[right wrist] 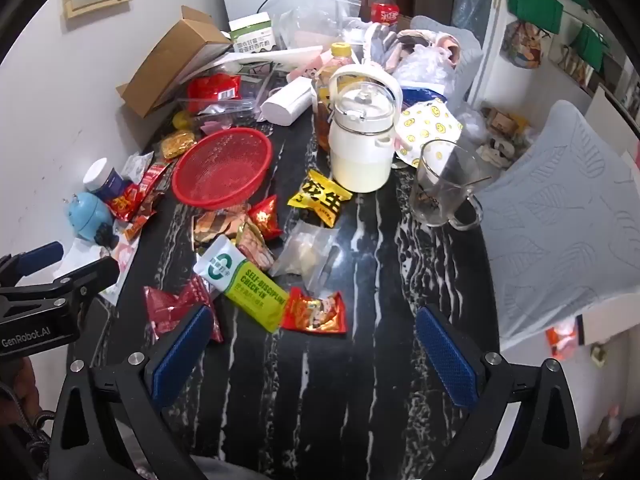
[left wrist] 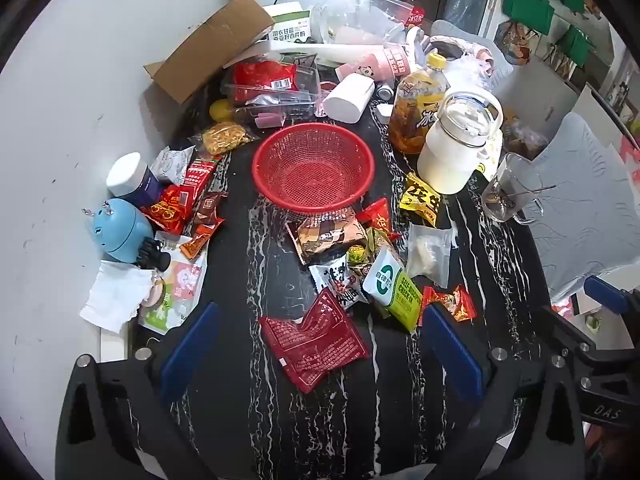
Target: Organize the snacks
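Black marble-pattern table [left wrist: 248, 380] pushed against a white wall [left wrist: 60, 100], heavily cluttered. Grey padded chair [right wrist: 560, 220] at the right edge, green bags [right wrist: 532, 0] hanging on the far wall. Back of table: open cardboard box [left wrist: 208, 48], clear plastic bags, cola bottle [right wrist: 385, 10], amber drink bottle [left wrist: 416, 108], all crowding the far side. White lidded jug [right wrist: 362, 140] and glass mug [right wrist: 444, 184] stand right of centre, just beside the snack pile. Red mesh basket [left wrist: 314, 168] mid-table, empty, rim touching the top of the pile. Snacks loose in front of it: yellow-black pack [right wrist: 318, 198], clear pouch [right wrist: 306, 254], green-white pack [right wrist: 244, 282], dark red pack [left wrist: 314, 344], small red-gold pack [right wrist: 314, 312]. More red wrappers [left wrist: 176, 204] on the left by a blue round gadget [left wrist: 118, 232] and a white-capped jar [left wrist: 128, 176]. Left gripper [left wrist: 320, 356] wide open, holding nothing, hovering over the dark red pack. Right gripper [right wrist: 316, 352] wide open, empty, above bare table near the red-gold pack.
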A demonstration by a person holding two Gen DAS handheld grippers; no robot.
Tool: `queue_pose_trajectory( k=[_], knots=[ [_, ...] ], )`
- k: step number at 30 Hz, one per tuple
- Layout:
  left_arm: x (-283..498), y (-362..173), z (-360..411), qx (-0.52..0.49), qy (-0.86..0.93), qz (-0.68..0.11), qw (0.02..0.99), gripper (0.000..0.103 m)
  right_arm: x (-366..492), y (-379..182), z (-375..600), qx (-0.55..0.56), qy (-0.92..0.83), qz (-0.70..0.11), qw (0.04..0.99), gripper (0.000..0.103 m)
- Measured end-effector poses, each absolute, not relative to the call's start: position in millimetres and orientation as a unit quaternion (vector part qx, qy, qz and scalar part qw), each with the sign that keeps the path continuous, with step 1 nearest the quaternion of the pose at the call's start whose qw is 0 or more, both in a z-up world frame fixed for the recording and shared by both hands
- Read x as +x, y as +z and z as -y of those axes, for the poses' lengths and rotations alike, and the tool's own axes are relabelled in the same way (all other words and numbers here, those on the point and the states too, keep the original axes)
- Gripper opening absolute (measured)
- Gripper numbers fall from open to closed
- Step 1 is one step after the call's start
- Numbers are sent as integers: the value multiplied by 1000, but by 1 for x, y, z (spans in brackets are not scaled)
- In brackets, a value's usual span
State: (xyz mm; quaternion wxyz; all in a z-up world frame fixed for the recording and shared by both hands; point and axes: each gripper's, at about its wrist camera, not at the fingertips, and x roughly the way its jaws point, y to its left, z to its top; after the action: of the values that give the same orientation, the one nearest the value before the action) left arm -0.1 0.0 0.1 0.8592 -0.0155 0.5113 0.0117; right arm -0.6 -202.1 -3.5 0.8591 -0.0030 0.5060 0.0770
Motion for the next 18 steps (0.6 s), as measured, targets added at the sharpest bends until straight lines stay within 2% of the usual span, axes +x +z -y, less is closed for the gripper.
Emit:
queue_pose_trajectory(
  k=[18],
  knots=[
    [-2,10,-2,-13,12,-496,868,103,1,-1,199,5,90,-505,858,103]
  ],
)
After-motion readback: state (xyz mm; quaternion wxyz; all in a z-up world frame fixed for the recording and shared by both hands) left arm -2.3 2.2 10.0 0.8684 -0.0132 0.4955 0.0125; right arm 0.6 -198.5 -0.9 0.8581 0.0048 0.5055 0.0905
